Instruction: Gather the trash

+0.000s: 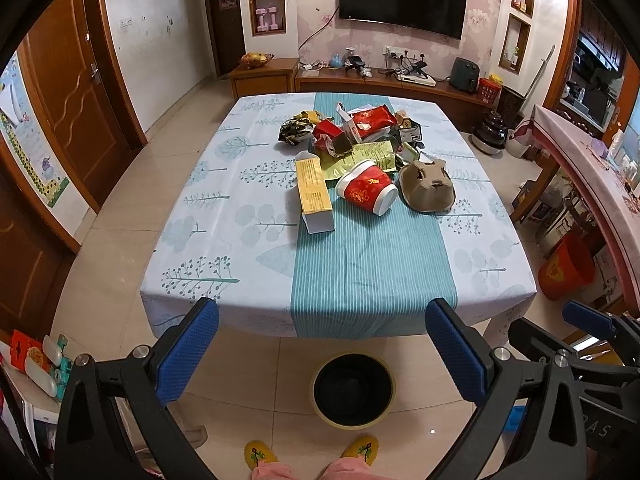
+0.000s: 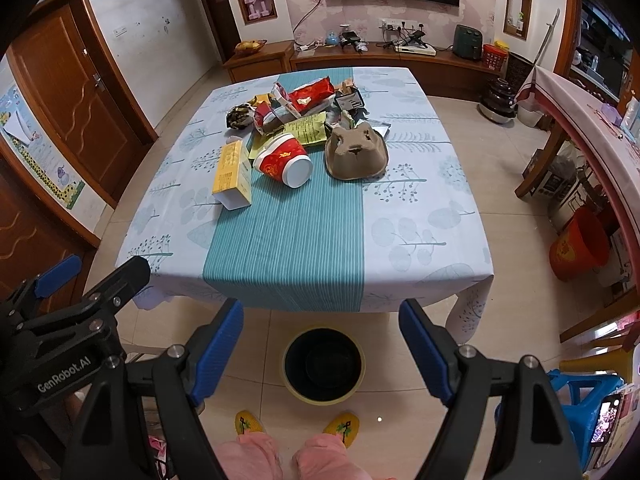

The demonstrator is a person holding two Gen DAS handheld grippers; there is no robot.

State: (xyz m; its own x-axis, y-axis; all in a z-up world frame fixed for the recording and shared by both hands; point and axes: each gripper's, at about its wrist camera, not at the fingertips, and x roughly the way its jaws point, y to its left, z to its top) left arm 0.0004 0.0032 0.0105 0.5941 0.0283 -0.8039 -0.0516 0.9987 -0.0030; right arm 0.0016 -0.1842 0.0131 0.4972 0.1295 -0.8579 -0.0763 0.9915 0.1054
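Observation:
A pile of trash lies on the far half of the table (image 1: 240,272) (image 2: 420,252): a yellow carton (image 1: 314,190) (image 2: 232,174), a red paper cup (image 1: 366,188) (image 2: 284,162) on its side, a brown pulp tray (image 1: 427,186) (image 2: 356,154), and several red and green wrappers (image 1: 370,120) (image 2: 312,94) behind them. A black bin with a yellow rim (image 1: 353,390) (image 2: 323,364) stands on the floor at the table's near edge. My left gripper (image 1: 322,320) and right gripper (image 2: 321,320) both hang open and empty above the bin, short of the table.
A person's feet in yellow slippers (image 1: 260,454) (image 2: 342,428) stand behind the bin. An orange bucket (image 1: 566,266) (image 2: 578,248) sits on the floor to the right beside another table (image 2: 592,128). A TV cabinet (image 1: 384,82) lines the far wall.

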